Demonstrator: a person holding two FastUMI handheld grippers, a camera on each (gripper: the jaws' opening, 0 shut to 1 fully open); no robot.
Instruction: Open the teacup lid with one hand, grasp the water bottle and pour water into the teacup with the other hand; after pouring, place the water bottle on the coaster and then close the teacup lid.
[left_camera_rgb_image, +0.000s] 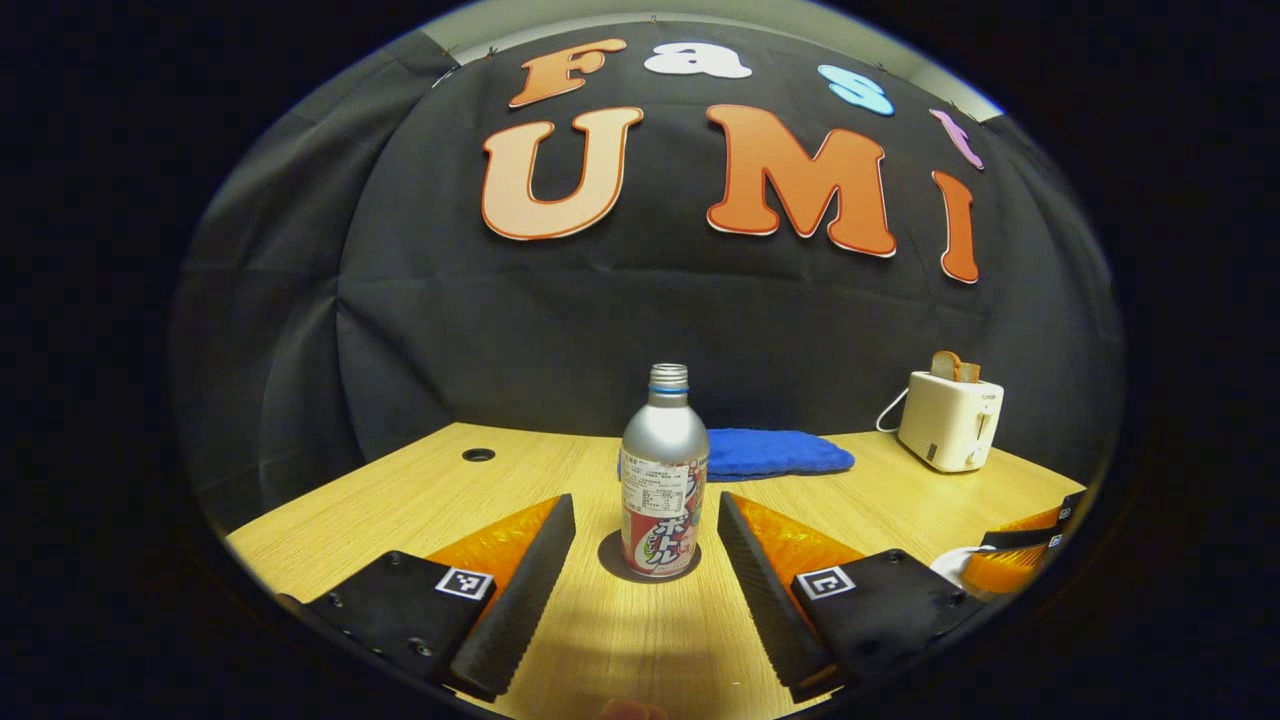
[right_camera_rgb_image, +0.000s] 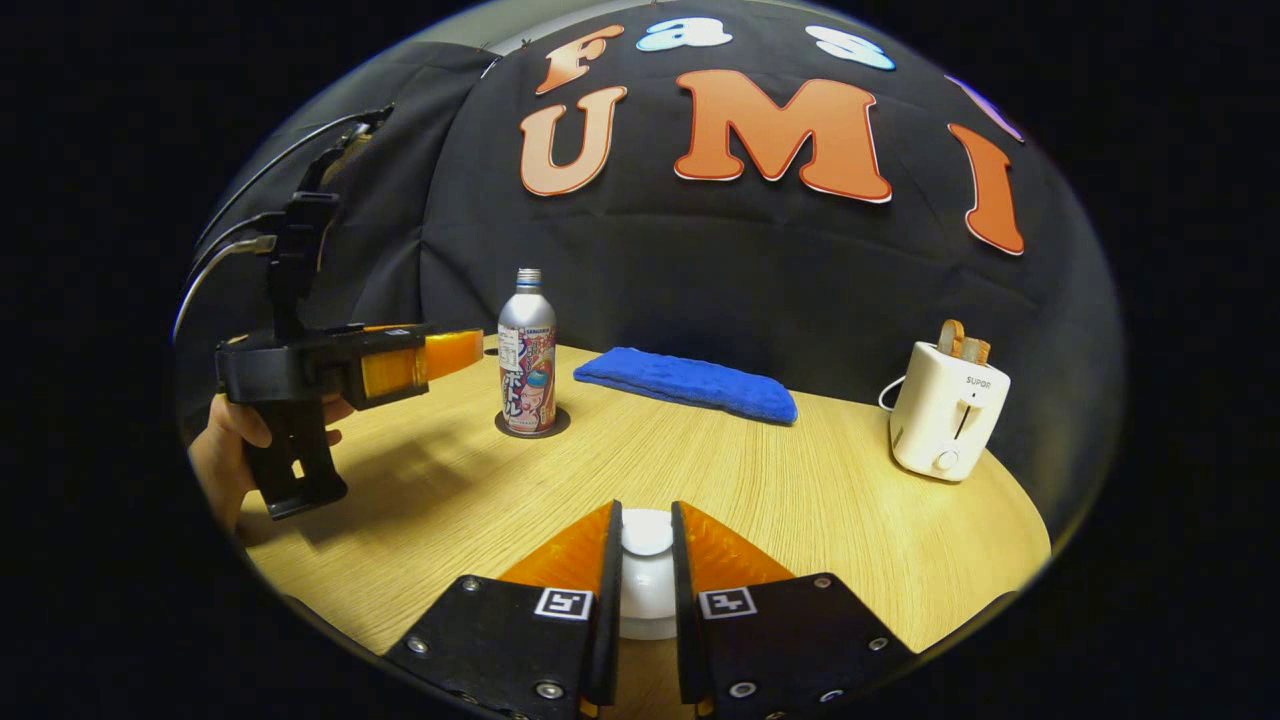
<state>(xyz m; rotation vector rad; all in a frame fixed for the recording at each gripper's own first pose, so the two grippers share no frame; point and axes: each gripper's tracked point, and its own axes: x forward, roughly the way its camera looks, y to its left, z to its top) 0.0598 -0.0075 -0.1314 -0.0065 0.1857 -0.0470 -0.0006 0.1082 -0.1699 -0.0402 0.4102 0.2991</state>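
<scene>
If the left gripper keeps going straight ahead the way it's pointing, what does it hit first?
Most likely the water bottle, standing on its coaster directly ahead, centred between the open left gripper fingers.

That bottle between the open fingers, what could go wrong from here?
1. The water bottle is tall and stands on a small coaster; a nudge from the open left gripper might tip it.
2. The right gripper pinches the small knob of the teacup lid; that narrow hold might slip.
</scene>
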